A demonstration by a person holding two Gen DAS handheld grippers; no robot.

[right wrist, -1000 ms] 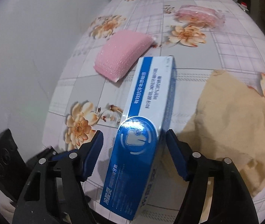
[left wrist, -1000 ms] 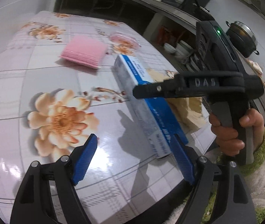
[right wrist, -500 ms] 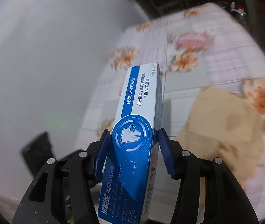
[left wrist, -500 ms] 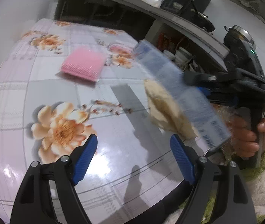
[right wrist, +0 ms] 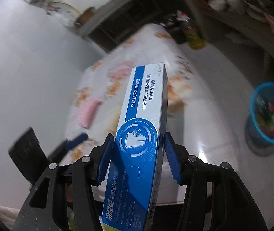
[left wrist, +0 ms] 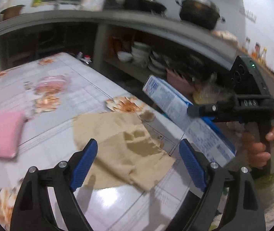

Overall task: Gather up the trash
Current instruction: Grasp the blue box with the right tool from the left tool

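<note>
My right gripper (right wrist: 137,154) is shut on a blue and white toothpaste box (right wrist: 142,119) and holds it in the air beyond the table's right edge. The box (left wrist: 187,115) and the right gripper (left wrist: 204,113) also show at the right of the left wrist view. My left gripper (left wrist: 137,163) is open and empty, just above a crumpled beige paper (left wrist: 123,144) on the floral table (left wrist: 83,96). A pink sponge (left wrist: 5,134) and a pink wrapped item (left wrist: 52,82) lie further left. A blue trash bin (right wrist: 270,113) with litter stands on the floor at the right.
A grey counter (left wrist: 156,27) with a black pot (left wrist: 198,11) runs behind the table, with bowls and plates (left wrist: 142,55) on the shelf under it. A white wall (right wrist: 21,57) is on the left. The floor by the bin is pale and shiny.
The right gripper closed on the toothpaste box, lifted it off the table and swung it right over the floor. The left gripper moved right, over the beige paper.
</note>
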